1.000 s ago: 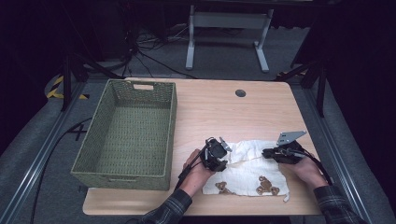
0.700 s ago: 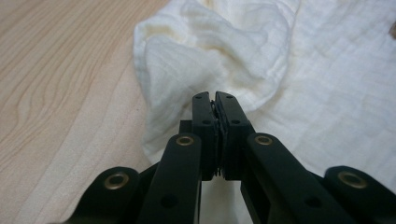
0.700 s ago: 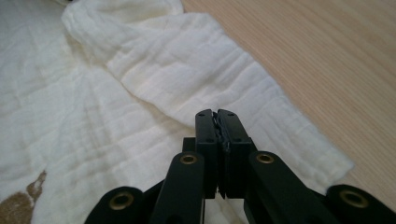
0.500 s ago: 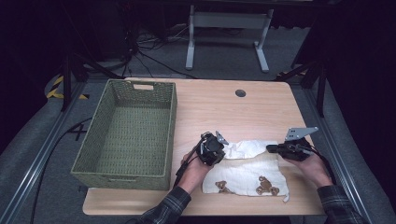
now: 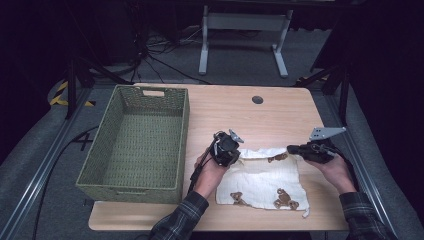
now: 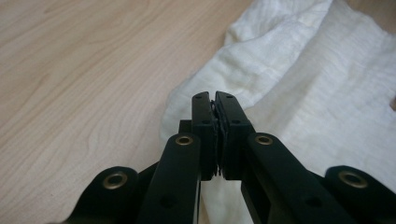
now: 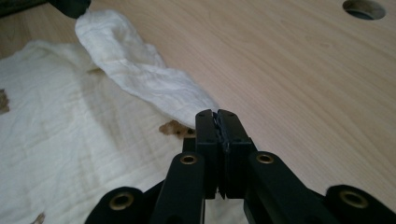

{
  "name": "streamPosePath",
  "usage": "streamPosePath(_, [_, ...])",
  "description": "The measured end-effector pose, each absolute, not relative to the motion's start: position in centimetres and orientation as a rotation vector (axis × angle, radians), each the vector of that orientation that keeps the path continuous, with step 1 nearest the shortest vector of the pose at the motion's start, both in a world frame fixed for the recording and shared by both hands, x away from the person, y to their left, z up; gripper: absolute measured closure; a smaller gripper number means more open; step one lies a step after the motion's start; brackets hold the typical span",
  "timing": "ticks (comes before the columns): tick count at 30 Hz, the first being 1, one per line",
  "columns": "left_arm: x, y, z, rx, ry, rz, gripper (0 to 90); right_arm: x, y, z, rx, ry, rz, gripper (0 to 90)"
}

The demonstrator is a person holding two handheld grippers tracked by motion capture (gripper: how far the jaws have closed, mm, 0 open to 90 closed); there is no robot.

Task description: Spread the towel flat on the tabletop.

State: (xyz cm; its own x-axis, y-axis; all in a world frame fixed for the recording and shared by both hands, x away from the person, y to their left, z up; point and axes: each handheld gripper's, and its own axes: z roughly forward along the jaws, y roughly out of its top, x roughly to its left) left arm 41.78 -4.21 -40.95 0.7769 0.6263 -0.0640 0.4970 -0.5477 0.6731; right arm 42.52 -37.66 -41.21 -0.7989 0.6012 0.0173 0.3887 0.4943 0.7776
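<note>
High view: wooden surface [image 5: 280,107] with a green woven basket [image 5: 137,140] left, white cloth [image 5: 262,180] near the front; left claw [image 5: 235,154] and right claw [image 5: 290,149] each pinch a far corner (likely for folding)

The left gripper [image 5: 233,156] is covering the cloth [image 5: 262,180] corner it is pinching, so the grip itself is staying hidden in the high view. The brown prints [image 5: 284,199] are reading too small to identify. In the right gripper view, the cloth [image 7: 70,140] is running off the left edge.
</note>
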Motion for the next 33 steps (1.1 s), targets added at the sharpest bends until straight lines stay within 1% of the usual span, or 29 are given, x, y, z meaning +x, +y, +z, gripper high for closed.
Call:
streamPosePath(5, [43.6, -4.5, -40.9, 2.251, 0.884, 0.256, 87.1, 44.0, -37.8, -41.4, 0.885, 2.477, 1.183, 88.3])
streamPosePath(6, [44.1, -4.5, -40.8, 2.251, 0.887, 0.277, 87.1, 44.5, -37.7, -41.4, 0.889, 2.476, 1.172, 88.4])
streamPosePath(8, [44.8, -4.4, -40.9, 2.244, 0.915, 0.269, 87.0, 45.0, -37.7, -41.6, 0.898, 2.463, 1.189, 88.4])
streamPosePath(11, [46.0, -4.2, -41.0, 2.22, 0.949, 0.289, 86.5, 45.9, -37.5, -42.1, 0.922, 2.462, 1.155, 88.2])
streamPosePath(12, [46.5, -4.1, -41.1, 2.21, 0.968, 0.316, 86.1, 46.1, -37.5, -42.1, 0.931, 2.453, 1.157, 87.8])
streamPosePath(13, [46.7, -4.0, -41.1, 2.209, 0.976, 0.335, 83.8, 46.3, -37.4, -42.2, 0.937, 2.438, 1.148, 84.9])
streamPosePath(14, [46.7, -4.0, -41.1, 2.209, 0.976, 0.335, 82.1, 46.3, -37.4, -42.2, 0.937, 2.438, 1.148, 84.9])
streamPosePath(17, [47.3, -3.5, -40.9, 2.166, 1.01, 0.338, 80.8, 46.5, -37.4, -42.0, 0.95, 2.396, 1.137, 76.1])
streamPosePath(20, [46.9, -3.4, -40.5, 2.163, 0.993, 0.327, 78.2, 46.1, -37.5, -41.3, 0.946, 2.381, 1.154, 75.4])
streamPosePath(22, [46.3, -3.3, -40.3, 2.169, 0.962, 0.288, 78.2, 45.8, -37.5, -41.2, 0.945, 2.4, 1.157, 76.5])
streamPosePath(25, [45.3, -3.2, -40.4, 2.182, 0.93, 0.24, 80.4, 45.3, -37.3, -41.2, 0.932, 2.427, 1.156, 80.4])
streamPosePath(26, [45.0, -3.2, -40.5, 2.174, 0.925, 0.217, 83.4, 44.7, -37.3, -41.2, 0.921, 2.442, 1.167, 84.4])
streamPosePath(28, [44.3, -3.1, -40.7, 2.192, 0.908, 0.202, 86.8, 44.1, -37.2, -41.3, 0.918, 2.463, 1.166, 88.0])
streamPosePath(30, [43.7, -3.0, -41.0, 2.204, 0.894, 0.193, 89.1, 43.4, -37.1, -41.4, 0.92, 2.497, 1.15, 89.0])
streamPosePath(33, [42.7, -3.0, -41.5, 2.236, 0.885, 0.181, 89.5, 42.3, -37.0, -41.4, 0.895, 2.511, 1.161, 89.5])
